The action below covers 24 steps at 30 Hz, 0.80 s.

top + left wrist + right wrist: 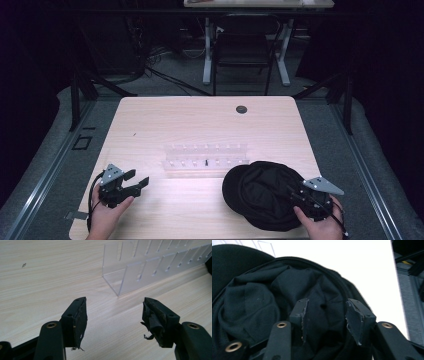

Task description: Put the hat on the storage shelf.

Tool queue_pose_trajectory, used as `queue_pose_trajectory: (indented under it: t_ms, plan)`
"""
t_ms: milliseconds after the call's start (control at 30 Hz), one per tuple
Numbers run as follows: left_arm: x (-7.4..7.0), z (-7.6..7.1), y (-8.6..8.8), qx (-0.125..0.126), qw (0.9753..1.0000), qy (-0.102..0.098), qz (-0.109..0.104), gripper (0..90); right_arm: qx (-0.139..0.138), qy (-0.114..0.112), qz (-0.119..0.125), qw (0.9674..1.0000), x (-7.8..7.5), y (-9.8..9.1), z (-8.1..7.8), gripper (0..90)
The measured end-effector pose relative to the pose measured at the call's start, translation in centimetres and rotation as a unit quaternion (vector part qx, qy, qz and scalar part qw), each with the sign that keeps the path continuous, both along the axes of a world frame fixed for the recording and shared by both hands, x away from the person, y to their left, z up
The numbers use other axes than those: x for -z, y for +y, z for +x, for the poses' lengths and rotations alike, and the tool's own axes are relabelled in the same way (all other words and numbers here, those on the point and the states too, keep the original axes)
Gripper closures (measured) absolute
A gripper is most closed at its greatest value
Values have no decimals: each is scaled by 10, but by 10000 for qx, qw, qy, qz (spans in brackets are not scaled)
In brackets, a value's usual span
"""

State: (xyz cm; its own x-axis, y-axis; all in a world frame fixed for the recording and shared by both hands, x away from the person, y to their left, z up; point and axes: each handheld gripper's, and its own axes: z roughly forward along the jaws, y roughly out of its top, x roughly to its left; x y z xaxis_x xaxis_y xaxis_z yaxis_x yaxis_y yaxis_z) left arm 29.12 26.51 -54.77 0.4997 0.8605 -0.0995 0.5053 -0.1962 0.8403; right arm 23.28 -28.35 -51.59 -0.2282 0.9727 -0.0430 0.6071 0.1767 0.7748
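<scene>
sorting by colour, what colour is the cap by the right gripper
Plain black cap, no pattern; clearest in the high view.

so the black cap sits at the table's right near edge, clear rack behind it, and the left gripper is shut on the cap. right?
Not quite: the left gripper is open over bare table. The left gripper view shows this. The cap and rack are as stated.
</scene>
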Motion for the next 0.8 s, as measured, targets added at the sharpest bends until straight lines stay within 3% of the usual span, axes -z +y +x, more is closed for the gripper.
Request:
queue_pose_trajectory:
  t_ms: [200, 533, 800]
  plan:
    - [-1, 0, 0, -9, 10000, -42, 18, 368, 95, 225, 224, 9995, -15, -7, 4, 512]
    - [0, 0, -1, -6, 10000, -11, 60, 368, 96, 543, 176, 9983, -14, -14, 6, 524]
    - [1, 0, -4, 40, 10000, 0, 64, 368, 103, 876, 459, 9950, -21, -26, 9, 534]
